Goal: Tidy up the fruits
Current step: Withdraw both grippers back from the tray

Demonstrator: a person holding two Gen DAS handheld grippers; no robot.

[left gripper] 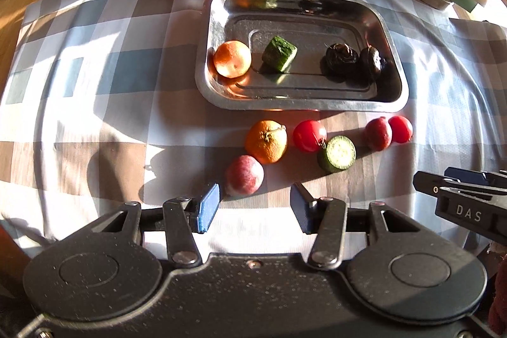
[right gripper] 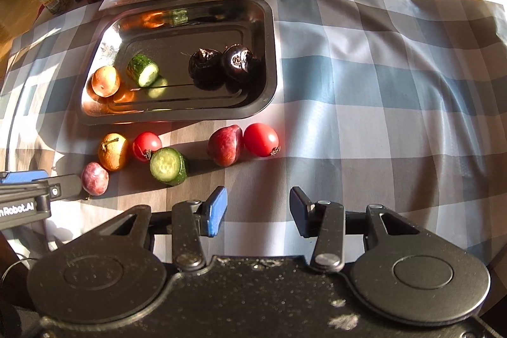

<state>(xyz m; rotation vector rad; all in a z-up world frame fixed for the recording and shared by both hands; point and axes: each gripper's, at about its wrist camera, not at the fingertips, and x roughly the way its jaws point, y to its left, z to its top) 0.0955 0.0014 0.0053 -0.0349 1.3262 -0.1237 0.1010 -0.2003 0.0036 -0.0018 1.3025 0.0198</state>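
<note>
Both views sit low over a table, just behind their own spread jaws, and look forward and downward across a checked tablecloth [left gripper: 95, 68] toward the clutter at the far edge. The left wrist view faces the metal tray [left gripper: 304, 106] nearly square-on, the tray filling the upper middle of the frame. The right wrist view stands further right, so the same tray [right gripper: 177, 116] shifts to the upper left. They share the tray, the row of fruit before it and the far plates. Each catches the other: the right gripper [left gripper: 469, 195] at the right edge, the left gripper [right gripper: 35, 189] at the left edge.
</note>
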